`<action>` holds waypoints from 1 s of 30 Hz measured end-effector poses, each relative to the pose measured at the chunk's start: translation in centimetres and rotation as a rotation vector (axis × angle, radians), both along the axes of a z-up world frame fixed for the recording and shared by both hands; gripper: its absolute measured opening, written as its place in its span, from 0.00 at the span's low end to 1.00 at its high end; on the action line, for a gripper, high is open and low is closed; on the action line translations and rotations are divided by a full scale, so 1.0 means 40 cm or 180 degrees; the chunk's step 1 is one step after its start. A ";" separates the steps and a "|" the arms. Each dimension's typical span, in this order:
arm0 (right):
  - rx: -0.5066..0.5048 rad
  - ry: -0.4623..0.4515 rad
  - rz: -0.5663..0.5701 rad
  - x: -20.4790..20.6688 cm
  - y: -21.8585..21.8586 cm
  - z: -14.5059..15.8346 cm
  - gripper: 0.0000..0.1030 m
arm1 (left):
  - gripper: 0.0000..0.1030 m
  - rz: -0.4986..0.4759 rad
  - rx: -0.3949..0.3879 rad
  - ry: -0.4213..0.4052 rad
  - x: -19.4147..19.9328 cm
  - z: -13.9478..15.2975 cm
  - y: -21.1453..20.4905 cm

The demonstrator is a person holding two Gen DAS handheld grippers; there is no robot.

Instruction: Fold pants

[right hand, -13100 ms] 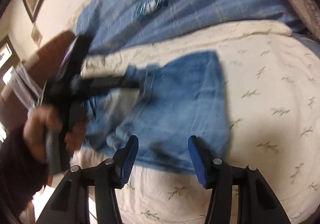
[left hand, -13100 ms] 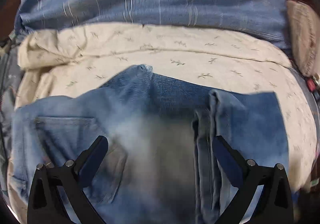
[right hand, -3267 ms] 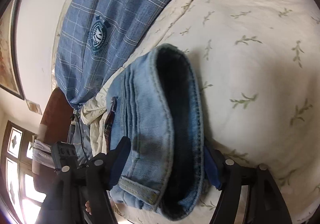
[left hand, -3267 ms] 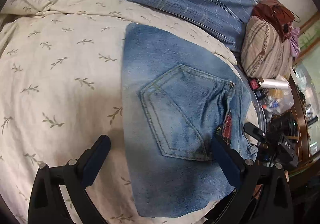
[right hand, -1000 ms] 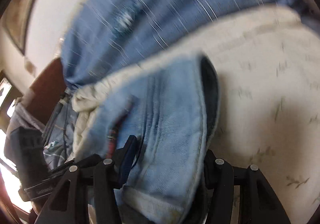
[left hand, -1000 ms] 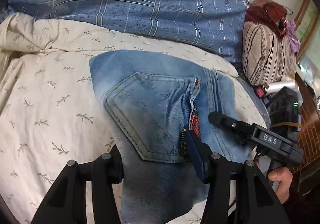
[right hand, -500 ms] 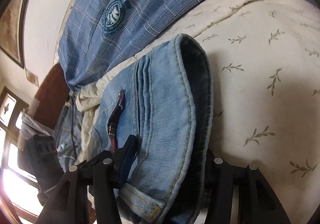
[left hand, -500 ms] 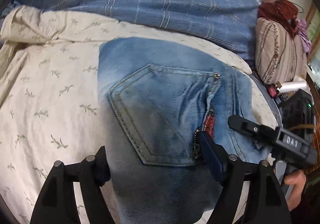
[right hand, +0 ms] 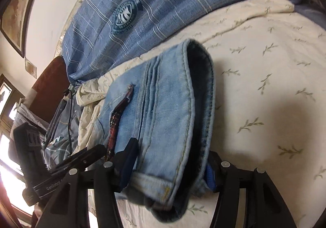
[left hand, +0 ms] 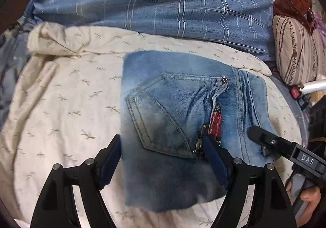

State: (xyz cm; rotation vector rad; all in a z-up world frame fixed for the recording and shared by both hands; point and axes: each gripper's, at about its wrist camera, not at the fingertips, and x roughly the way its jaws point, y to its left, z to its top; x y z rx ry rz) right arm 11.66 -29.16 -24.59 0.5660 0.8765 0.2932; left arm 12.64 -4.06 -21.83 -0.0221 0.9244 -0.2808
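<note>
The jeans (left hand: 183,118) sit folded into a compact block on the cream leaf-print bedsheet (left hand: 61,105), back pocket (left hand: 161,118) facing up, red-lined zipper (left hand: 216,120) gaping beside it. The left tongs (left hand: 163,162) hover spread wide across the near edge of the denim, pads not pressing it. The right tongs (right hand: 169,166) straddle the thick folded waistband end, their jaws opening with the denim between them. Behind lies a blue plaid cover (left hand: 163,3) with a round crest; a striped cushion (left hand: 295,48) sits at the bed's far right.
</note>
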 end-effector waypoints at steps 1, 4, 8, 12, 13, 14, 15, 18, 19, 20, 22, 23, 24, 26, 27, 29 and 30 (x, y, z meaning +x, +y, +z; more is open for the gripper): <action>-0.0035 -0.0028 -0.0029 -0.008 -0.001 0.007 0.60 | 0.78 0.0037 0.0051 -0.0081 -0.011 0.015 0.001; -0.0141 -0.0107 -0.0141 -0.040 -0.012 0.027 0.61 | 0.80 0.0067 0.0139 -0.0356 -0.049 0.067 0.008; -0.0273 -0.0232 -0.0242 -0.077 -0.017 0.052 0.61 | 0.83 0.0036 0.0197 -0.0645 -0.093 0.135 0.010; -0.0306 -0.0335 -0.0298 -0.118 -0.022 0.073 0.61 | 0.83 -0.0028 0.0222 -0.0824 -0.144 0.184 0.010; -0.0324 -0.0364 -0.0315 -0.126 -0.020 0.078 0.61 | 0.83 -0.0042 0.0223 -0.0838 -0.151 0.190 0.005; -0.0346 -0.0394 -0.0327 -0.134 -0.020 0.083 0.61 | 0.83 -0.0056 0.0224 -0.0852 -0.159 0.197 0.003; -0.0364 -0.0425 -0.0332 -0.142 -0.019 0.088 0.61 | 0.83 -0.0070 0.0225 -0.0870 -0.170 0.204 0.004; -0.0412 -0.0525 -0.0353 -0.168 -0.015 0.104 0.61 | 0.83 -0.0094 0.0238 -0.0915 -0.195 0.220 -0.003; -0.0424 -0.0570 -0.0370 -0.179 -0.016 0.111 0.61 | 0.83 -0.0100 0.0241 -0.0937 -0.203 0.225 -0.002; -0.0420 -0.0600 -0.0379 -0.186 -0.017 0.115 0.61 | 0.83 -0.0101 0.0246 -0.0955 -0.211 0.230 -0.002; -0.0414 -0.0657 -0.0409 -0.200 -0.021 0.123 0.61 | 0.83 -0.0093 0.0255 -0.0999 -0.224 0.242 0.000; -0.0413 -0.0687 -0.0432 -0.209 -0.023 0.128 0.61 | 0.83 -0.0093 0.0258 -0.1023 -0.231 0.248 0.001; -0.0406 -0.0704 -0.0449 -0.217 -0.024 0.131 0.61 | 0.83 -0.0091 0.0260 -0.1044 -0.236 0.252 0.001; -0.0384 -0.0722 -0.0464 -0.231 -0.026 0.136 0.61 | 0.84 -0.0085 0.0263 -0.1081 -0.246 0.260 0.002; -0.0379 -0.0725 -0.0470 -0.237 -0.026 0.137 0.61 | 0.84 -0.0084 0.0264 -0.1092 -0.249 0.262 0.002; -0.0363 -0.0743 -0.0467 -0.253 -0.024 0.141 0.61 | 0.86 -0.0089 0.0265 -0.1112 -0.256 0.267 0.001; -0.0359 -0.0755 -0.0455 -0.256 -0.023 0.143 0.61 | 0.86 -0.0089 0.0272 -0.1124 -0.258 0.268 -0.001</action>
